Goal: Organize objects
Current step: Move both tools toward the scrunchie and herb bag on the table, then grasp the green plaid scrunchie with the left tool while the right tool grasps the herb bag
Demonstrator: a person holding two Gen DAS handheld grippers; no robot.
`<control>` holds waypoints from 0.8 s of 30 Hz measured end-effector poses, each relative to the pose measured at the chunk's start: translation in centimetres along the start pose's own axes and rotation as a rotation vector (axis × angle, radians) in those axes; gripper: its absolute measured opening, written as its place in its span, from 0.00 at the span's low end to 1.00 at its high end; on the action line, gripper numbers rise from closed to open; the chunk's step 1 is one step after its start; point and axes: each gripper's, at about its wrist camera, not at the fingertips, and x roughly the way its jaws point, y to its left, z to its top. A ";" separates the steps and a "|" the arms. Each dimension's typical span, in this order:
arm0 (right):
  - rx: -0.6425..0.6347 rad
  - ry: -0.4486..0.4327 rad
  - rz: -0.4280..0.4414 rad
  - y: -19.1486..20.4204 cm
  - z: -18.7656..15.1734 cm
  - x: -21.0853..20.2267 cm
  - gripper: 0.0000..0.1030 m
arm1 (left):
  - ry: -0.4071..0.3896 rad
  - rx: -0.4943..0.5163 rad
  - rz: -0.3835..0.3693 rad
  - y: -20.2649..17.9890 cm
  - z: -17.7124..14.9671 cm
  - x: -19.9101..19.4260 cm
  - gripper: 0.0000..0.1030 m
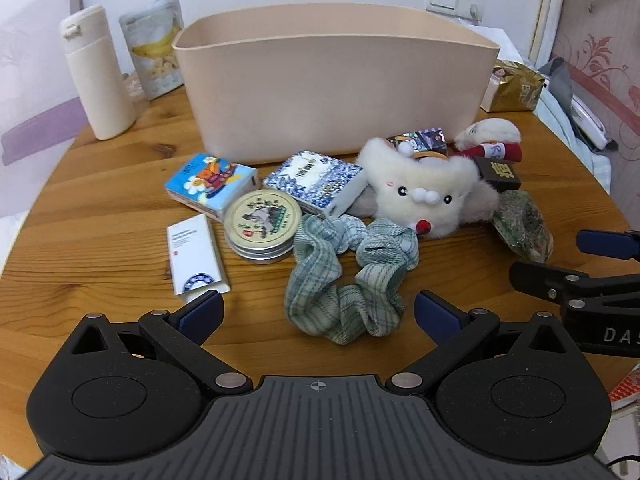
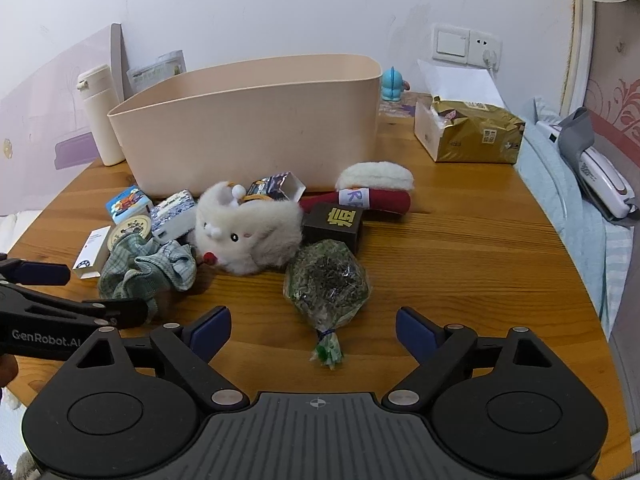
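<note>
A beige bin (image 1: 336, 80) (image 2: 248, 124) stands at the back of the round wooden table (image 1: 100, 216). In front of it lie a green checked scrunchie (image 1: 348, 276) (image 2: 148, 268), a round tin (image 1: 262, 224), a white plush (image 1: 424, 192) (image 2: 248, 232), two tissue packs (image 1: 210, 186) (image 1: 316, 180), a white tube box (image 1: 196, 256), a black box (image 2: 334, 220) and a bag of dried herbs (image 2: 326, 280). My left gripper (image 1: 318, 316) is open, just short of the scrunchie. My right gripper (image 2: 312, 332) is open around the herb bag's tied end.
A cream bottle (image 1: 98, 76) and a snack pouch (image 1: 156, 44) stand left of the bin. A gold tissue box (image 2: 468, 132) and a blue figurine (image 2: 394, 84) sit at the back right. A bed with a device (image 2: 604, 180) lies past the table's right edge.
</note>
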 end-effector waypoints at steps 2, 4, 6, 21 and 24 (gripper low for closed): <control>-0.002 0.007 0.000 0.0 0.3 0.5 0.89 | 0.012 0.000 -0.007 -0.1 0.2 0.5 1.00; -0.009 0.015 -0.004 -0.1 0.5 0.9 0.89 | 0.020 -0.003 -0.009 0.0 0.4 1.0 1.00; -0.019 0.022 -0.006 -0.1 0.8 1.4 0.88 | 0.025 -0.008 -0.013 0.0 0.6 1.4 1.00; -0.031 0.075 -0.023 -0.1 1.7 4.3 0.66 | 0.037 0.025 -0.044 0.0 1.6 2.4 0.67; -0.041 0.069 -0.033 -0.1 1.8 4.4 0.54 | 0.035 0.029 -0.042 0.0 1.7 2.3 0.59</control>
